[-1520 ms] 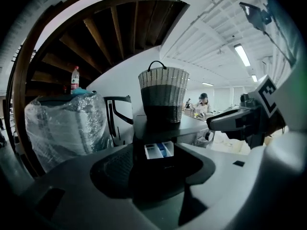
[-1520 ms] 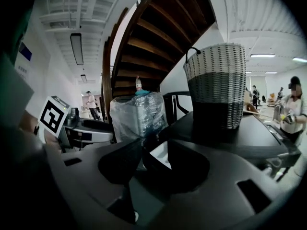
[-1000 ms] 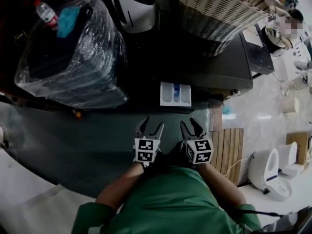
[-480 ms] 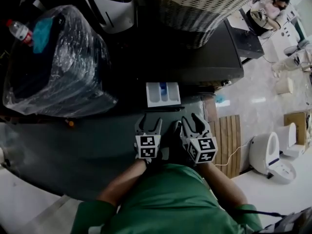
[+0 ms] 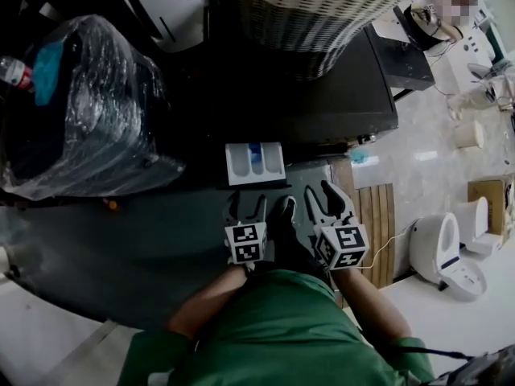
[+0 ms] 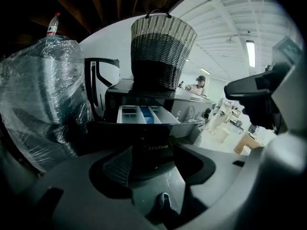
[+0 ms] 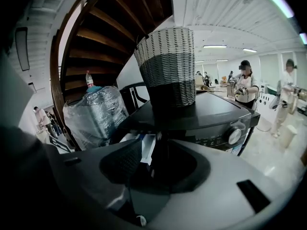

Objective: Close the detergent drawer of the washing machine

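While the detergent drawer stands pulled out of the washing machine, just ahead of my left gripper, both grippers are spread open and hold nothing. The right gripper hangs ahead and to the right of the left one, off the drawer's right corner. I judge this the approach: next I need a gripper against the drawer's front, pushing straight in until flush. Compared with a second ago, the drawer sits nearer and more squarely ahead of my left gripper, no further in.
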A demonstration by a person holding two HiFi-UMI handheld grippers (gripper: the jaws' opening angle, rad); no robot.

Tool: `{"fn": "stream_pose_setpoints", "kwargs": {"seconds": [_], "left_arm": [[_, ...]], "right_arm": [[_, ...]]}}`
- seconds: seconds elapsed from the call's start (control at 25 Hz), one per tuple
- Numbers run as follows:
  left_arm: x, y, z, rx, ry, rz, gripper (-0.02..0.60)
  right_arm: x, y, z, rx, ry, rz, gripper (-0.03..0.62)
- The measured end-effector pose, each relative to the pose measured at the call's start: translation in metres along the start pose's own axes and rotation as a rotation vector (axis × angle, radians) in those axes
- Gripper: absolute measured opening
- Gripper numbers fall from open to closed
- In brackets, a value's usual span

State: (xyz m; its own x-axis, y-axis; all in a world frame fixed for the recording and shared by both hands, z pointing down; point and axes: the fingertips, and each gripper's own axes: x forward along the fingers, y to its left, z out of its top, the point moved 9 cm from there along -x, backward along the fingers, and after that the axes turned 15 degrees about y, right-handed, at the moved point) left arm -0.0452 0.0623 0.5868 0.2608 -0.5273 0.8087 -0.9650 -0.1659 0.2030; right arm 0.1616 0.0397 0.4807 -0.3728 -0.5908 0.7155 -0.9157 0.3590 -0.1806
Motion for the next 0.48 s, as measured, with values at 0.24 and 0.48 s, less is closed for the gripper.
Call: {"fn": "stream_pose_setpoints", "kwargs": {"seconds": [0.24,0.48], "left_arm": [[0.011,0.003,0.015,-0.006,-0.001,0.031,0.279],[0.024,0.008,0.037,-0.035,-0.007,0.062,0.279]], "right_arm": [[0.01,-0.014,0.013,0.01,-0.006,0.011,0.178],[0.017,-0.023,0.028,-0.001,-0.008,0.022,0.175]]}}
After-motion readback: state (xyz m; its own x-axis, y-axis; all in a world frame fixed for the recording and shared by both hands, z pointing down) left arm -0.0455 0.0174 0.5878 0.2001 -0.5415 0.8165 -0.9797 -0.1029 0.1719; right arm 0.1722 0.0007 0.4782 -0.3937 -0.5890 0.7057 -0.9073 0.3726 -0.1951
